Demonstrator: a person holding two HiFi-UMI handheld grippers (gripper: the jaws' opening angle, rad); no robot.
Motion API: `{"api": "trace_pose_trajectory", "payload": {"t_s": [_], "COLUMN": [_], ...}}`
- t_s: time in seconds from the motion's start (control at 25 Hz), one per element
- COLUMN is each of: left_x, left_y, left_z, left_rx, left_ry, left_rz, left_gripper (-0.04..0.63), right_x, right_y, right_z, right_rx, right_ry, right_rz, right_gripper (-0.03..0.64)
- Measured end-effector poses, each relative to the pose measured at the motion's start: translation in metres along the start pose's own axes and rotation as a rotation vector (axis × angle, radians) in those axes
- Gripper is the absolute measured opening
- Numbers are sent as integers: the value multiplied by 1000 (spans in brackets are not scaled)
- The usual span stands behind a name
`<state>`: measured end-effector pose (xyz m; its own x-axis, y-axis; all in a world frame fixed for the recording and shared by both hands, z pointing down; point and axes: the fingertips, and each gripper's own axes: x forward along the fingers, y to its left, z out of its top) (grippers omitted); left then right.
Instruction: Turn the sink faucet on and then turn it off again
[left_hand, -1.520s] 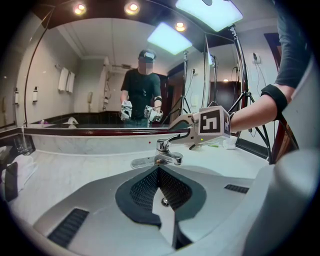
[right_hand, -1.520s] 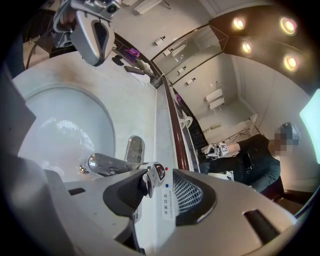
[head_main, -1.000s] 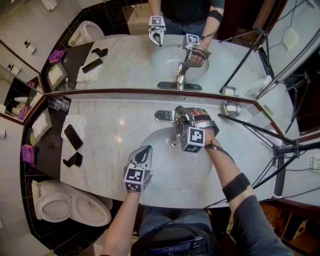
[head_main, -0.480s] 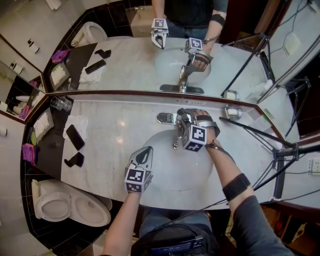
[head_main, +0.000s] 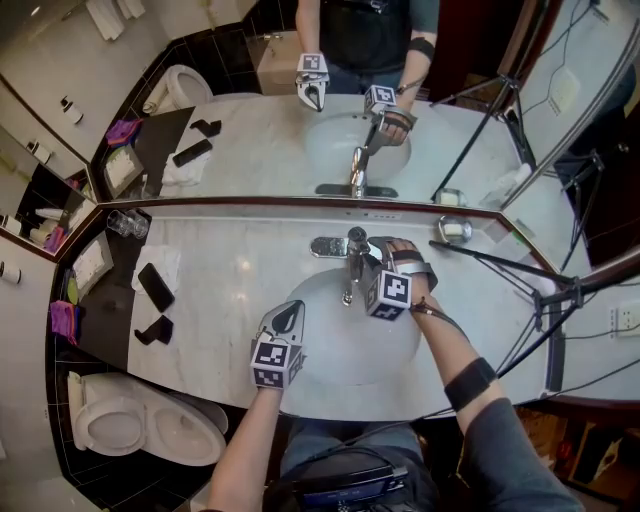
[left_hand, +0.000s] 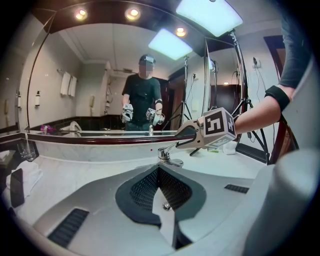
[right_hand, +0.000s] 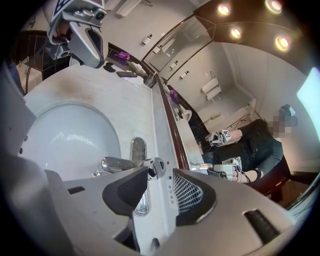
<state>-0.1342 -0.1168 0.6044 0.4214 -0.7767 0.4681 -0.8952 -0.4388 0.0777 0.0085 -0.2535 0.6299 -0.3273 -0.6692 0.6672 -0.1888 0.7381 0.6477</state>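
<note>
The chrome faucet (head_main: 352, 248) stands behind the white basin (head_main: 320, 340), its spout reaching over the bowl. My right gripper (head_main: 370, 257) hovers just right of it. In the right gripper view the faucet's handle (right_hand: 156, 166) sits at the tips of the right gripper (right_hand: 160, 176). Its jaws have just been opening; the pads stand apart and do not press on the handle. My left gripper (head_main: 286, 316) rests over the basin's near left rim, shut, with nothing in it, pointing at the faucet (left_hand: 167, 156). No water stream shows.
A mirror (head_main: 250, 120) runs along the back of the marble counter (head_main: 230, 270). A glass (head_main: 125, 222) and dark phones (head_main: 155, 287) lie at the left, a soap dish (head_main: 453, 230) at the right. A tripod leg (head_main: 510, 268) crosses the right end. A toilet (head_main: 130, 425) stands lower left.
My right gripper has drawn back a little from the faucet handle and its jaws stand slightly wider. The left gripper has stayed where it was.
</note>
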Motion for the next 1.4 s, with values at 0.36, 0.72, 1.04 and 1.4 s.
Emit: {"api": "trace_pose_trajectory", "payload": {"t_s": [0.36, 0.72, 1.04, 1.4], "left_x": [-14, -33, -42, -53], "left_y": [-13, -14, -14, -19], "left_z": [23, 36, 40, 42], "left_rx": [35, 55, 67, 60], "left_ry": [-34, -52, -57, -69], "left_rz": [-35, -52, -53, -50], "left_gripper": [-11, -11, -11, -11], "right_x": [-63, -126, -166, -192], "right_y": [8, 14, 38, 69], "right_z": [-25, -37, -63, -103], "right_rx": [192, 451, 860, 1081], "right_ry": [16, -14, -87, -88], "right_rz": [-42, -129, -137, -170], "right_gripper": [120, 42, 18, 18]}}
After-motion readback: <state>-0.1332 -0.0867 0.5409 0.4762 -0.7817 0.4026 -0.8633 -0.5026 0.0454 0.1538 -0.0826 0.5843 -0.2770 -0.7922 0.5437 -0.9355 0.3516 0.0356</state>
